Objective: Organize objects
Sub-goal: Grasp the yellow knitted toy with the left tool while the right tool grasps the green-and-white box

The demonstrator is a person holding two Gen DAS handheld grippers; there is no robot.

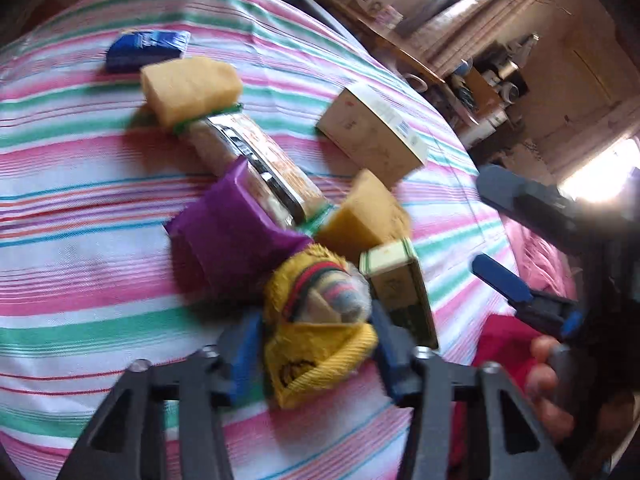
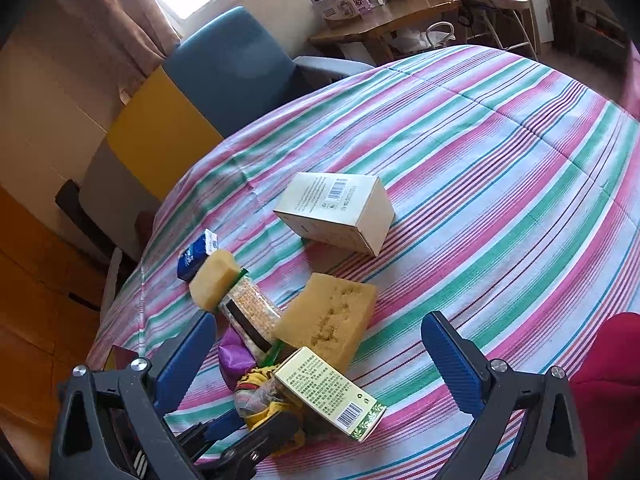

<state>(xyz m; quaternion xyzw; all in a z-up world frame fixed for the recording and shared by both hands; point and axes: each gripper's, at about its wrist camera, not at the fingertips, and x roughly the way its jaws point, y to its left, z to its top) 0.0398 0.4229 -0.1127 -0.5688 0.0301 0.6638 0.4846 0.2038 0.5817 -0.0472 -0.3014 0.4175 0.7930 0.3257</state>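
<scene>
My left gripper (image 1: pixel 316 340) is shut on a yellow striped sock bundle (image 1: pixel 316 320), low over the striped tablecloth; it also shows in the right wrist view (image 2: pixel 260 404). Beside it lie a small green-and-cream box (image 1: pixel 400 292) (image 2: pixel 332 392), a purple packet (image 1: pixel 228 236), a long cracker pack (image 1: pixel 260 164) (image 2: pixel 252 312), two yellow sponges (image 1: pixel 192 88) (image 1: pixel 364 216) (image 2: pixel 328 320) (image 2: pixel 214 280), a blue tissue pack (image 1: pixel 148 50) (image 2: pixel 196 254) and a cream carton (image 1: pixel 376 136) (image 2: pixel 340 212). My right gripper (image 2: pixel 320 352) is open and empty, above the small box and sponge; its blue finger (image 1: pixel 500 280) shows in the left wrist view.
The striped tablecloth (image 2: pixel 500 160) covers a round table. A blue chair (image 2: pixel 236 64) and a yellow panel (image 2: pixel 160 132) stand behind the table. A wooden desk with boxes (image 2: pixel 360 20) is farther back. Red cloth (image 2: pixel 608 380) lies at the near right.
</scene>
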